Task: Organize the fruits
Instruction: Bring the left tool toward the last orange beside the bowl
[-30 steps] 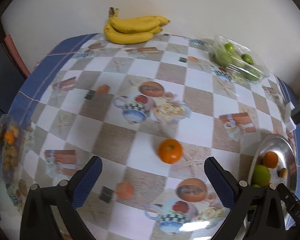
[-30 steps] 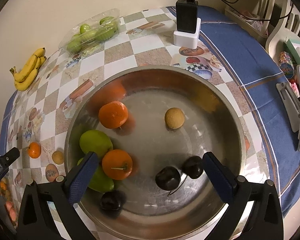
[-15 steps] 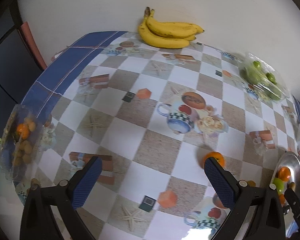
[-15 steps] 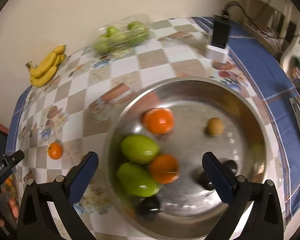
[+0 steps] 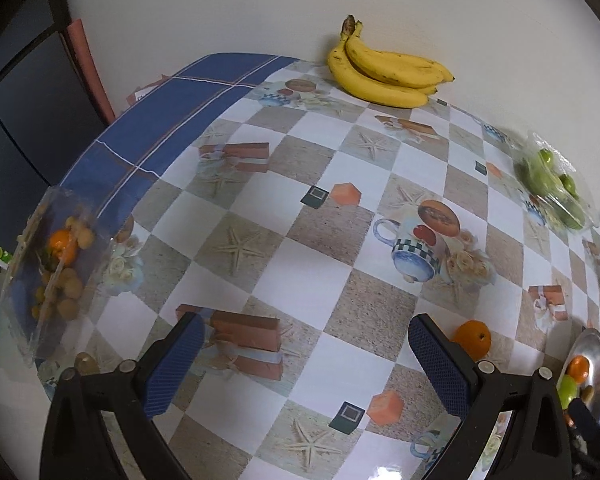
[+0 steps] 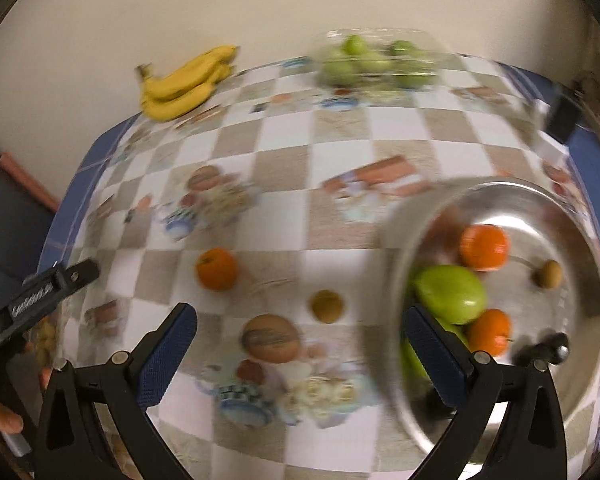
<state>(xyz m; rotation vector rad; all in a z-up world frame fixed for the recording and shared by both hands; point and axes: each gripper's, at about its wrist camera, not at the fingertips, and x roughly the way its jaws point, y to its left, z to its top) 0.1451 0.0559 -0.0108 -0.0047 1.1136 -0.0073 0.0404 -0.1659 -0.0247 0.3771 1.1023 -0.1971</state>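
Observation:
A loose orange (image 5: 471,339) lies on the checked tablecloth, just right of my left gripper's right finger. My left gripper (image 5: 306,364) is open and holds nothing. In the blurred right wrist view the same orange (image 6: 217,268) and a small brown fruit (image 6: 326,306) lie on the cloth left of a steel bowl (image 6: 496,192). The bowl holds two oranges (image 6: 485,247), green fruits (image 6: 450,293), a small brown fruit (image 6: 547,274) and a dark fruit. My right gripper (image 6: 300,356) is open and empty, above the cloth left of the bowl.
A banana bunch (image 5: 384,74) lies at the far edge by the wall. A clear pack of green fruit (image 5: 556,188) sits at the far right. A clear pack of small fruits (image 5: 56,268) sits at the left table edge. A black charger (image 6: 562,118) stands beyond the bowl.
Both grippers have swung left. The bowl has slid from the centre to the right of the right wrist view. The orange has passed to the right of the left gripper.

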